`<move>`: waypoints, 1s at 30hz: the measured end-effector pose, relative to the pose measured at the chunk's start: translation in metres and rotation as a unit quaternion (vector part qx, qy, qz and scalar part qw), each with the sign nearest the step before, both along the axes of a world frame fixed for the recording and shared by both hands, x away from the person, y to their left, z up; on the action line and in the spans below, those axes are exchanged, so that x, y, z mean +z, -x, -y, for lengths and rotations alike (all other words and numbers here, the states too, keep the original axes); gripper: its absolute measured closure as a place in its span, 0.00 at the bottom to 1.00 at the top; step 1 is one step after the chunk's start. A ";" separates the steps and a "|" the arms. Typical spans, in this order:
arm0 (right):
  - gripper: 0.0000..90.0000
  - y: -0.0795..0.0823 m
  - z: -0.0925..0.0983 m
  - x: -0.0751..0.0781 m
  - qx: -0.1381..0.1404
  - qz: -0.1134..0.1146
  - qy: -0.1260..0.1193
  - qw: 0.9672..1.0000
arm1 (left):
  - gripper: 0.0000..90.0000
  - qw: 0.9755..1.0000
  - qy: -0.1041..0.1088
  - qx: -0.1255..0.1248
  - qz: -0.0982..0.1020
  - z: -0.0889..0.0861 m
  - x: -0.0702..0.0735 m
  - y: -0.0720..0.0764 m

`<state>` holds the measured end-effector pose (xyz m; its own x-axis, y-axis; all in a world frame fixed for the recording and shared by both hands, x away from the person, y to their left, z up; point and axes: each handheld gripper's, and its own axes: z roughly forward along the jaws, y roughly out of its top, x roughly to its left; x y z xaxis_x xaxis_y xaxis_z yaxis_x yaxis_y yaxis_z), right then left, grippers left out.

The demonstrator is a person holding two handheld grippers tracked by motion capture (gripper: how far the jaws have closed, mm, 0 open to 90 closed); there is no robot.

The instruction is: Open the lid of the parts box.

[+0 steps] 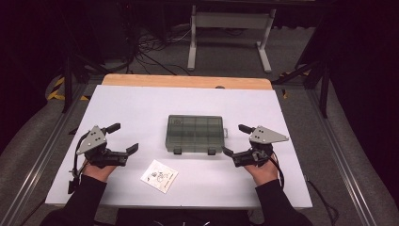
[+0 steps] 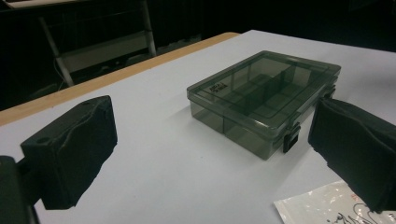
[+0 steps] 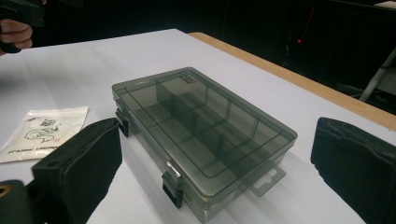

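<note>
so you've got two grippers in hand here, one each side. your left gripper (image 1: pixel 123 137) sits at the near left of the bench (image 1: pixel 131 101), fingers (image 2: pixel 70 154) spread wide with nothing between them. your right gripper (image 1: pixel 236 140) mirrors it on the near right, fingers (image 3: pixel 79 163) also wide apart and empty. both hover just off the ends of the box, not touching it.

nearest to you on the white top there's one small white packet (image 1: pixel 159 175), flat, a bit left of centre. it's got black printing, some kind of line drawing plus a little square code and a line of text, but it's too small and blurry to read.

a bit farther out, dead centre between the two grippers, is one smoky clear organizer box (image 1: pixel 194 133), lid closed. i count two black latches (image 1: pixel 177 150) on the edge facing you, and one little hang tab (image 3: pixel 266 179) sticking out of its right end. through the lid you can see dividers splitting it into compartments, looks like two rows of four. there's one small dark label (image 2: pixel 217 87) on the lid near a far corner, can't make out the writing.

past that, the wood edge of the bench, then a white metal frame (image 1: pixel 230 35) and cables on the floor.
</note>
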<state>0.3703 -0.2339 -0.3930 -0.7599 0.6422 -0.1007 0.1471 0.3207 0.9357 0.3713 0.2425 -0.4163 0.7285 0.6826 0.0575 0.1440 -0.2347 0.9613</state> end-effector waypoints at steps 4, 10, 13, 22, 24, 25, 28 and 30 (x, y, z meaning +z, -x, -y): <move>0.01 -0.004 -0.003 0.002 0.008 -0.002 -0.003 1.000 | 0.02 1.000 0.008 -0.009 -0.009 0.003 0.000 -0.007; 0.04 -0.010 -0.004 0.004 0.013 -0.002 -0.006 1.000 | 0.02 1.000 0.013 -0.012 -0.013 0.005 0.003 -0.015; 0.04 -0.015 -0.006 0.005 0.013 -0.005 -0.006 1.000 | 0.03 1.000 0.013 -0.013 -0.020 0.006 0.000 -0.023; 0.06 -0.027 -0.013 0.005 0.016 -0.021 0.009 1.000 | 0.04 0.999 0.014 -0.030 -0.022 0.018 0.004 -0.032; 0.07 -0.028 -0.013 0.004 0.017 -0.023 0.009 1.000 | 0.04 0.999 0.009 -0.032 -0.022 0.020 0.005 -0.033; 0.08 -0.029 -0.013 0.004 0.019 -0.023 0.010 1.000 | 0.04 0.999 0.010 -0.032 -0.023 0.021 0.005 -0.034; 0.08 -0.031 -0.014 0.006 0.021 -0.027 0.010 0.999 | 0.05 0.999 0.011 -0.036 -0.025 0.026 0.005 -0.037; 0.08 -0.033 -0.015 0.006 0.021 -0.031 0.010 0.999 | 0.05 0.999 0.009 -0.039 -0.025 0.029 0.005 -0.039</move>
